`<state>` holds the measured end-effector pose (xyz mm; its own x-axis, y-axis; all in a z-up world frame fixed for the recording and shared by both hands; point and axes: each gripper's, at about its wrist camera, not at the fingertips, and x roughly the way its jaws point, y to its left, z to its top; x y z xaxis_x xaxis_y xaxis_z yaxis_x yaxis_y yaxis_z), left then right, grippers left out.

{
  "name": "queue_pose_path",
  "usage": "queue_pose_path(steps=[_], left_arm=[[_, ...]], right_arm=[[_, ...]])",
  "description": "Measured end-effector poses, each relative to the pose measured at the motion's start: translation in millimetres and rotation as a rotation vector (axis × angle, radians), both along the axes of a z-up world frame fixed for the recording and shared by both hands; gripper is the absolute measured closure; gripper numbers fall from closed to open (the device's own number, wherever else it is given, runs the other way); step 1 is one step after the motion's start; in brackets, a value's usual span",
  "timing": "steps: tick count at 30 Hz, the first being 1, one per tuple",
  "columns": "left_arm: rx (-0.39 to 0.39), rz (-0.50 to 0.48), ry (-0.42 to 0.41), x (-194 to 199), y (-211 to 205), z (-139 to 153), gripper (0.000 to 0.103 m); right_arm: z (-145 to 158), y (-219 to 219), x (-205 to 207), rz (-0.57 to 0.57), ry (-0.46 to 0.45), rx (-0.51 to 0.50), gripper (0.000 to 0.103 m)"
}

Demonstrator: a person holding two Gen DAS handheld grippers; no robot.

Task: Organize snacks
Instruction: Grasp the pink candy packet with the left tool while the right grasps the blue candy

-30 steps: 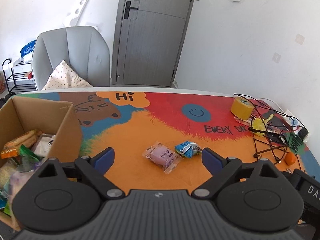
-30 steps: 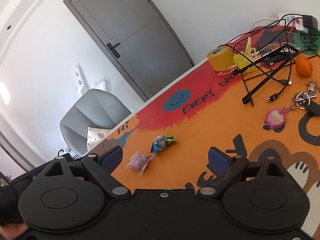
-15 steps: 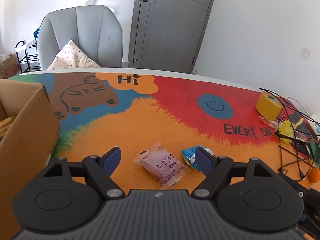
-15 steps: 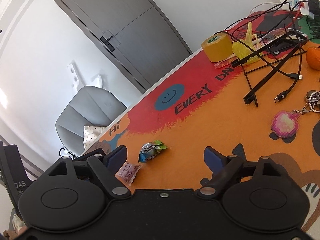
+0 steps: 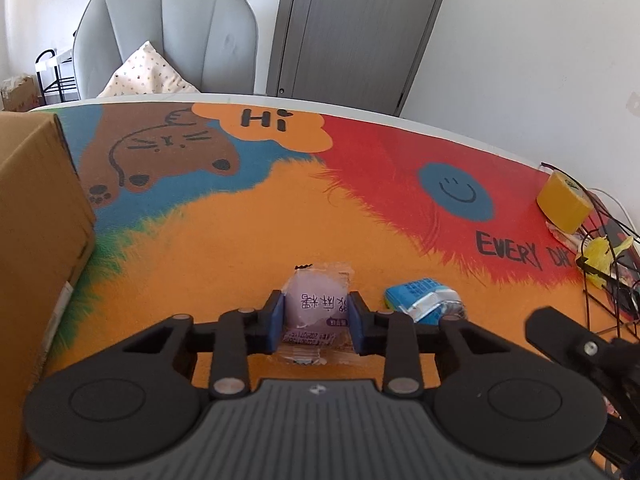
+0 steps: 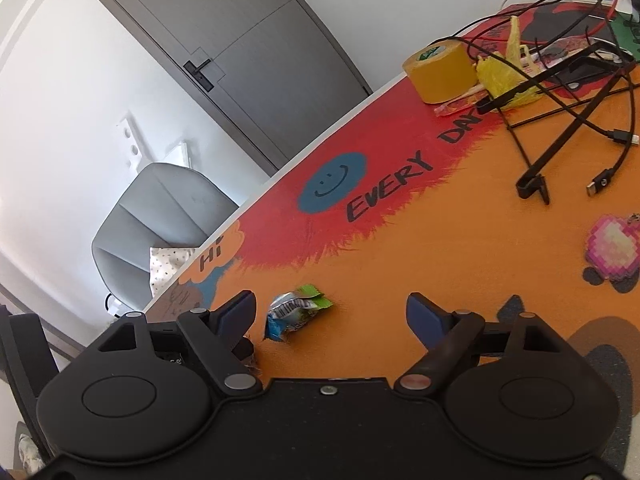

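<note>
1. Pick-up step: left gripper (image 5: 316, 316) has just closed on the purple snack (image 5: 316, 306), still on the mat (image 5: 240, 248).
2. Right gripper (image 6: 331, 314) is open; the blue snack (image 6: 294, 314) lies between its fingers, seemingly untouched.
3. Next: lift, carry to the box (image 5: 36, 220).

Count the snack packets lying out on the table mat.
2. The purple packet sits between the left hand-held gripper's pads, which have just closed on it. The blue packet lies just to its right, ahead of the open right hand-held gripper. The box may hide more.
</note>
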<state>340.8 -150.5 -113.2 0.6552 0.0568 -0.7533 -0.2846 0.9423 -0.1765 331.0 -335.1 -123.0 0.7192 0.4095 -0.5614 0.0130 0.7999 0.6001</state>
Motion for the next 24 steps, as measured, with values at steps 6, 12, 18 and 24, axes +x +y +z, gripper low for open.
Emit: queue_pose_path(steps=[6, 12, 18, 24], left_arm=[[-0.004, 0.002, -0.008, -8, 20, 15, 0.072], [0.000, 0.013, -0.049, -14, 39, 35, 0.072], [-0.032, 0.028, -0.062, -15, 57, 37, 0.072], [-0.045, 0.033, -0.070, -15, 64, 35, 0.072]], right_arm=[[3, 26, 16, 0.050, -0.011, -0.037, 0.020], [2, 50, 29, 0.106, -0.008, -0.050, 0.020], [-4, 69, 44, 0.117, 0.001, -0.131, 0.029], [-12, 73, 46, 0.135, 0.023, -0.161, 0.071]])
